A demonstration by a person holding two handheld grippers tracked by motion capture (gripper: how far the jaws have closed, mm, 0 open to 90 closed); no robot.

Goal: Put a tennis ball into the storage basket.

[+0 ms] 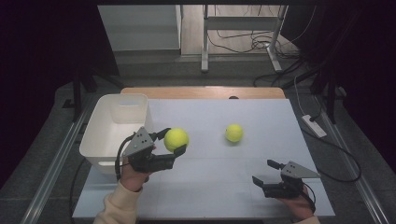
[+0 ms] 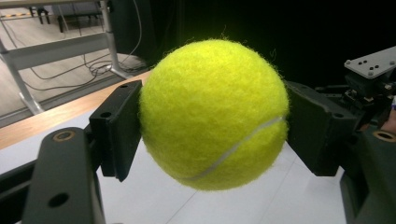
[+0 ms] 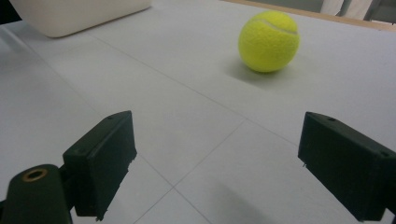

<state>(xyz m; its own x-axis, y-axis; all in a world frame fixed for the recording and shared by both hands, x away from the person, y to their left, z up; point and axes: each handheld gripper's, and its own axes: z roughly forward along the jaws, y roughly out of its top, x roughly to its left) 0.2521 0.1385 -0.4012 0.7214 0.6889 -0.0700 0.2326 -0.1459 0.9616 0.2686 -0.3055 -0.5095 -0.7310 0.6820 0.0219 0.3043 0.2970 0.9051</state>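
Note:
My left gripper [image 1: 173,141] is shut on a yellow-green tennis ball [image 1: 176,139], held above the table just right of the white bin [image 1: 103,135]. In the left gripper view the ball [image 2: 214,114] is squeezed between both black pads [image 2: 119,128]. A second tennis ball [image 1: 234,133] lies on the white table top, right of centre; in the right gripper view this ball [image 3: 269,41] rests far ahead. My right gripper [image 1: 265,171] sits low near the table's front right with its jaws wide open and nothing between them.
The white bin's corner [image 3: 79,16] is at the upper left of the right gripper view. A wooden strip [image 1: 203,92] borders the table's far edge. Cables and a power strip [image 1: 314,125] lie on the floor to the right. Metal desk legs [image 1: 204,42] stand beyond.

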